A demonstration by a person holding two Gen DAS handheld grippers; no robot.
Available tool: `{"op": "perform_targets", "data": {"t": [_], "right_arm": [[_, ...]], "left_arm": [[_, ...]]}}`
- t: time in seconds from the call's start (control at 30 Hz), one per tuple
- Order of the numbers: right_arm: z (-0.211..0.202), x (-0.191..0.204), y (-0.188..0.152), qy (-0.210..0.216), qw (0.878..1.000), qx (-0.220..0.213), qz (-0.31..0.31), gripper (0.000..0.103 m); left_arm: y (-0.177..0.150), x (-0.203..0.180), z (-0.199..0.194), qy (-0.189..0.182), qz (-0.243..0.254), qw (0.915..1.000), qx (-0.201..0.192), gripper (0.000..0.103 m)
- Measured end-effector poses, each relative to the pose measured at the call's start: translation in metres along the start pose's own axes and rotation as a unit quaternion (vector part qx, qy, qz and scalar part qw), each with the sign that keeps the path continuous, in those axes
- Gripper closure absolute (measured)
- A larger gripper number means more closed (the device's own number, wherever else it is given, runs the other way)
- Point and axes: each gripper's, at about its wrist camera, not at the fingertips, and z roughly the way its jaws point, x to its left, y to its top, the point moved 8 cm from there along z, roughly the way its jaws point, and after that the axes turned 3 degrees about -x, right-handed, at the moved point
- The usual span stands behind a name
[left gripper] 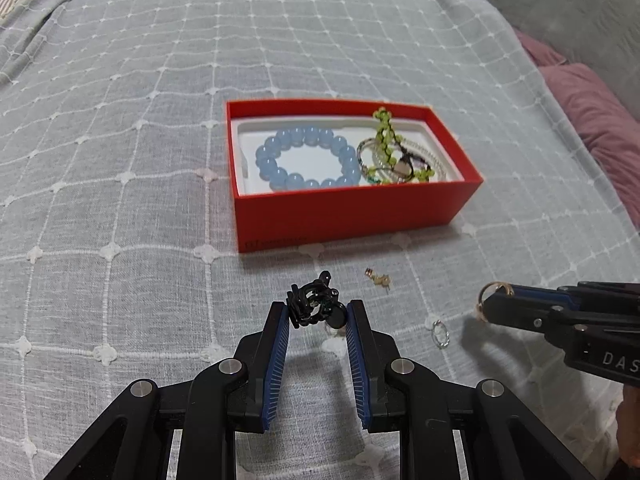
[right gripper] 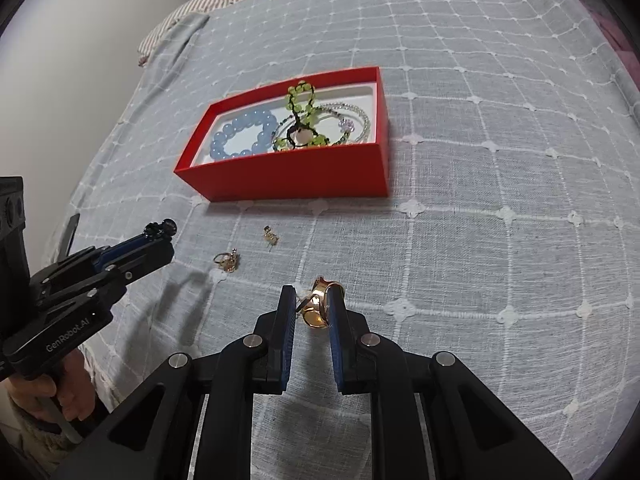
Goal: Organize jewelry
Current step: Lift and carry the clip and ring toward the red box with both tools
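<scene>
Black, tangled jewellery [left gripper: 314, 306] sat pinched in your left tool [left gripper: 318, 312], low centre of frame; your right tool [right gripper: 314, 306] clamped a gold ring [right gripper: 318, 308]. Both hung above the bed [left gripper: 120, 160], presumably bound for the red box [left gripper: 348, 212] mid-frame. Its near wall stood between; open quilt lay all round, earrings [left gripper: 378, 278] nearby.

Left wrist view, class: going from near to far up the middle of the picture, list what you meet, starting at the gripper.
Left gripper → black ornament in its fingers → small gold earring on the bedspread → red box → blue bead bracelet inside the box.
</scene>
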Motion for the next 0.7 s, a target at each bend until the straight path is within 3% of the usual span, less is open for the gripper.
{"op": "perform_targets", "data": {"t": [0.33, 0.7], "right_arm": [[-0.022, -0.009, 0.016, -0.002, 0.999, -0.037, 0.005, 0.086], [-0.037, -0.007, 0.033, 0.008, 0.998, -0.068, 0.004, 0.086]], "left_arm": [[0.02, 0.004, -0.017, -0.014, -0.009, 0.9988, -0.045, 0.079], [0.033, 0.0, -0.01, 0.008, 0.008, 0.9983, -0.057, 0.079]]}}
